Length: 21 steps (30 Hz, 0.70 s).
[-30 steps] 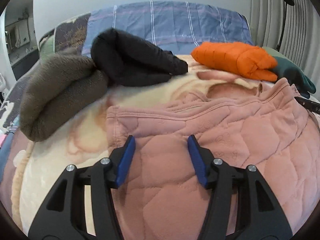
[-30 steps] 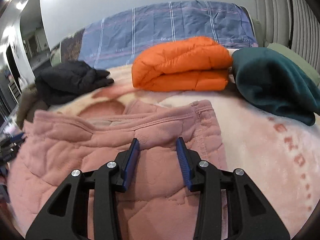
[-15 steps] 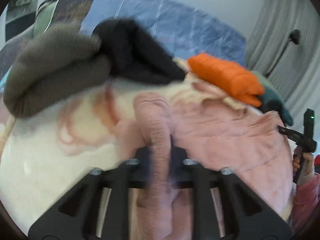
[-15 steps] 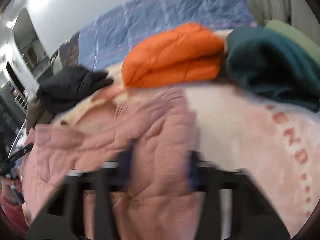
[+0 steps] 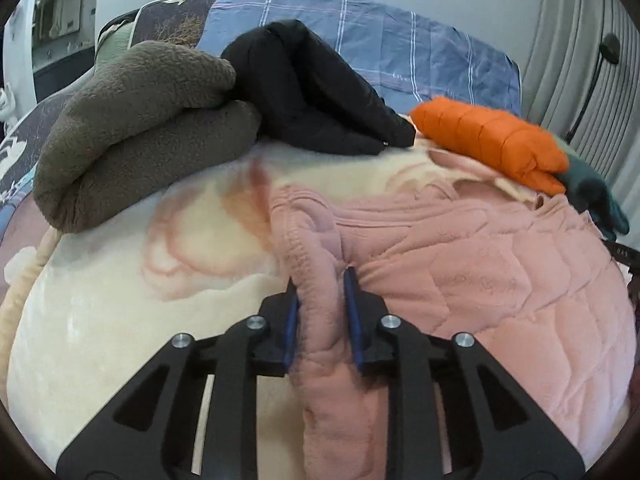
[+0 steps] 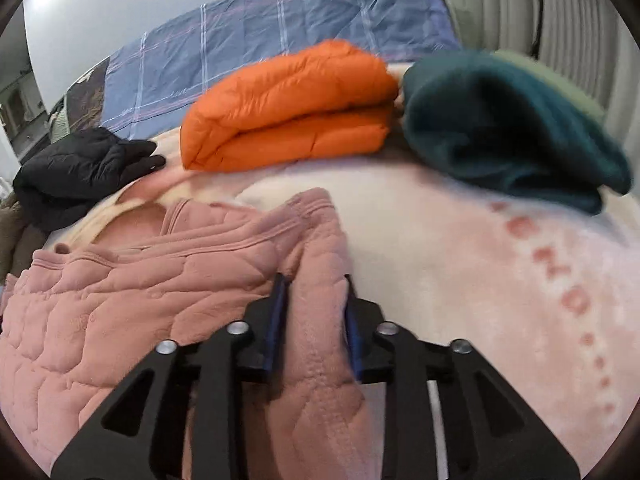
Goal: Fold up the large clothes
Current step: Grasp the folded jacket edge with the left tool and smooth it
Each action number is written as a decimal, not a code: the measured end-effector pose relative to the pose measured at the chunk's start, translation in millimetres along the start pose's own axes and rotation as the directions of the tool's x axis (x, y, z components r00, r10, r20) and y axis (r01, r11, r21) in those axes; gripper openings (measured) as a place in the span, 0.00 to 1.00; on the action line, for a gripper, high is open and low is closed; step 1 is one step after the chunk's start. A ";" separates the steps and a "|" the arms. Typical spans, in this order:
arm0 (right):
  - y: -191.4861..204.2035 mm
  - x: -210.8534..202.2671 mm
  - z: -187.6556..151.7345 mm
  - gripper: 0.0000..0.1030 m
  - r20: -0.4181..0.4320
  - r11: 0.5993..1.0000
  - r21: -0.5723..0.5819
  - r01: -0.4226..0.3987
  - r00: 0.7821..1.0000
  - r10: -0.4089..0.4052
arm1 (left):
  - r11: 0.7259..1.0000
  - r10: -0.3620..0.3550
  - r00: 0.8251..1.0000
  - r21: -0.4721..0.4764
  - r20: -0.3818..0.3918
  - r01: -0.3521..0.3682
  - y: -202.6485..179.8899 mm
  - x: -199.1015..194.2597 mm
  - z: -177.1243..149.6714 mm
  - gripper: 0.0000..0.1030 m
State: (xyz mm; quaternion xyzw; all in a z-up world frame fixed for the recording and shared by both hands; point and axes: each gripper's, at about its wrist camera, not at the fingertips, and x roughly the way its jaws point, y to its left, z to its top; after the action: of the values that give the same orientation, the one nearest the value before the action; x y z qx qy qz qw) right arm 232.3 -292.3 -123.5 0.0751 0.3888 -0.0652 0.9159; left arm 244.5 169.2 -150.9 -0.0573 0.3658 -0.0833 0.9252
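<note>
A pink quilted garment [image 5: 480,280] lies spread on a pale blanket [image 5: 140,300] on the bed. In the left wrist view its left edge is bunched into a ridge that runs between the blue pads of my left gripper [image 5: 320,280]. Those jaws are opening, and the pads still touch the fold. In the right wrist view the garment [image 6: 120,300] fills the lower left. Its right edge is gathered between the pads of my right gripper [image 6: 314,280], whose jaws are opening too while still pressing the cloth.
Folded clothes line the far side: a brown fleece [image 5: 132,128], a black jacket [image 5: 308,92], an orange puffer [image 6: 288,108] and a teal garment [image 6: 500,128]. A blue plaid cover [image 5: 400,52] lies behind them. A lamp [image 5: 610,46] stands by the curtain.
Both grippers went from standing open over the flat garment to closing on its side edges. Each edge is now bunched up between the pads, and both views have shifted slightly.
</note>
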 end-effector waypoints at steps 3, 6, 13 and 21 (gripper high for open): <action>1.4 -2.4 -1.1 0.46 0.007 0.999 -0.013 0.052 0.999 -0.052 | 1.000 0.014 1.000 0.007 0.011 -0.015 0.5 -6.9 2.4 0.30; -15.0 -18.2 7.2 0.52 0.039 0.997 0.040 0.065 0.997 -0.067 | 1.000 0.001 0.999 -0.031 0.032 0.000 -3.3 -28.9 10.6 0.30; 46.6 -85.3 15.9 0.72 0.193 0.999 -0.045 -0.001 0.981 0.010 | 0.982 -0.164 0.971 0.118 0.172 0.145 -90.8 -95.3 53.4 0.47; 142.5 -12.2 3.8 0.76 0.002 0.970 -0.228 -0.084 0.996 0.087 | 0.976 0.009 1.000 0.219 -0.010 -0.006 -160.2 9.0 36.0 0.58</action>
State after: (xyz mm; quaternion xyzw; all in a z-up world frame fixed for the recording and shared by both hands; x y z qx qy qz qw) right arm 251.9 -152.6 -99.6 -0.0143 0.3846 0.0189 0.9228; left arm 257.7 12.1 -104.0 0.0465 0.3598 -0.1200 0.9241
